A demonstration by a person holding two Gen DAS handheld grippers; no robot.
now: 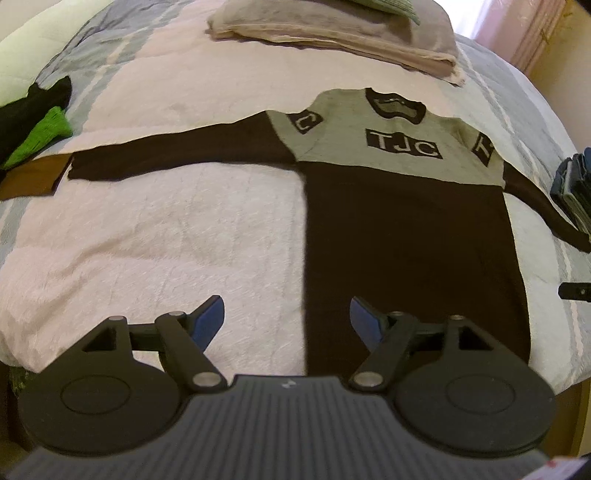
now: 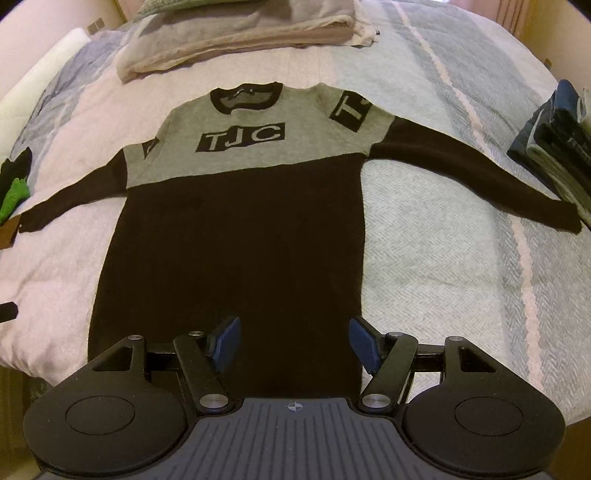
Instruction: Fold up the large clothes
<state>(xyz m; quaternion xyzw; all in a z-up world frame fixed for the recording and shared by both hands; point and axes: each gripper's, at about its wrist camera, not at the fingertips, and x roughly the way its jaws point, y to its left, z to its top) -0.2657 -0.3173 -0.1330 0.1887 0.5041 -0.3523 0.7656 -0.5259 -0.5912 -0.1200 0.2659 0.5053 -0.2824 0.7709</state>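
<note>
Right wrist view: the right gripper has its fingers wide and empty over the sweater, as does the left gripper. Spread flat on the bed, the knit looks soft and floppy; pinching hem corners or cuffs seems best.

Dim, warm indoor light; soft focus throughout (slight motion blur), strong fisheye bending at edges.

— Over there? Bed under a pale blue and pink striped quilt, filling nearly everything.

— And beyond? Pink curtain at the far corner, lit by daylight; beige wall alongside.
</note>
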